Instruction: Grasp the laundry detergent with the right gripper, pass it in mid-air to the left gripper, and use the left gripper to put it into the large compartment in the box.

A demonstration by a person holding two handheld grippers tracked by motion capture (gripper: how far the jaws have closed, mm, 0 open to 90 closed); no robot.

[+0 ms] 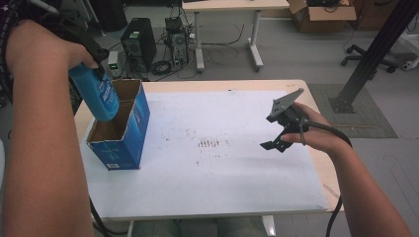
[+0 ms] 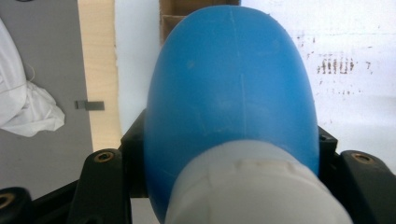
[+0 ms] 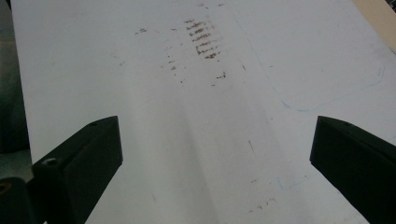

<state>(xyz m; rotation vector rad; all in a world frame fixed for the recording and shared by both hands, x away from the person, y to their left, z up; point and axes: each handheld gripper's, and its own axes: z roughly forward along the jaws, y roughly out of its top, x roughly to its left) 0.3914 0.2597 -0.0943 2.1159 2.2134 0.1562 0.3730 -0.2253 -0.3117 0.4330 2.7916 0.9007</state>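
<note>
Now blue bottle [image 1: 95, 94] base-down over box [image 1: 126, 138]

1. Blue bottle [image 2: 231, 88]: smooth plastic, soft sheen; cap [image 2: 254, 186] white plastic, matt.
2. Box [image 1: 129, 129]: cardboard, printed blue outside, raw brown inside.
3. Surface [image 1: 237, 177]: matt white sheet, brown scuffs; pale wood edge.
4. Right tongs [image 3: 215, 154]: matt black plastic.

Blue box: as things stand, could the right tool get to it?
Probably yes. The right tool hangs open with nothing in it, and bare white table lies between it and the blue box. The left tool holds a blue bottle over the box's open top.
</note>
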